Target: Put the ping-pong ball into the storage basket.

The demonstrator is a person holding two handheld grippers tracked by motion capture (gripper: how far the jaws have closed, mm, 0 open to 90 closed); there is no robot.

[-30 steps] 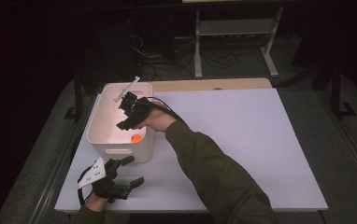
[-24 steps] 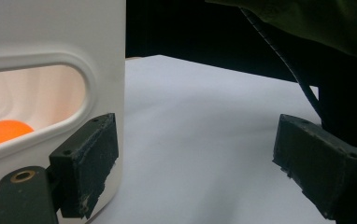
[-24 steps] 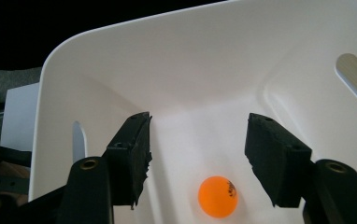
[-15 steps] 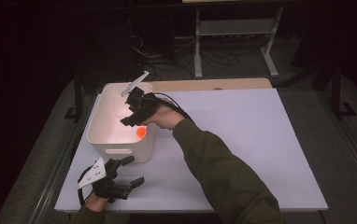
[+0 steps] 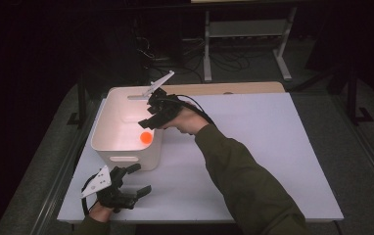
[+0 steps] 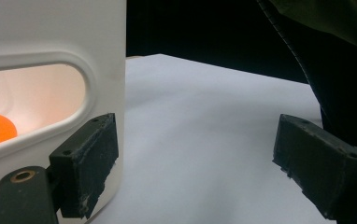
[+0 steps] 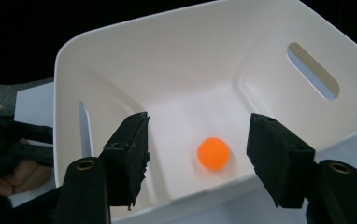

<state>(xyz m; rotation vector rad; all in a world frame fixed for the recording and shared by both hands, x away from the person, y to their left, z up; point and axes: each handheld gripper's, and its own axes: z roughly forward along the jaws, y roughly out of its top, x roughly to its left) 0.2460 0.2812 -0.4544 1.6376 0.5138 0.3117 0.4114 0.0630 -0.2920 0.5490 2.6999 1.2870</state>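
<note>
Right gripper view: empty right tool (image 7: 197, 161), jaws opening, above round orange ball (image 7: 213, 153) in bin (image 7: 176, 70).

You work at a white tabletop (image 5: 273, 147) under bright light, while the room around it lies almost black. Along its far edge runs a pale wooden strip (image 5: 234, 88). Beyond that stands a light metal shelf frame (image 5: 246, 29) with tangled cables (image 5: 224, 61) on the grey floor (image 5: 322, 73).

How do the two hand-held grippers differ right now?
The right hand-held gripper hangs over the white bin, above the orange ball; the left hand-held gripper sits low on the table beside the bin's handle end. Both stand open and hold nothing.
</note>
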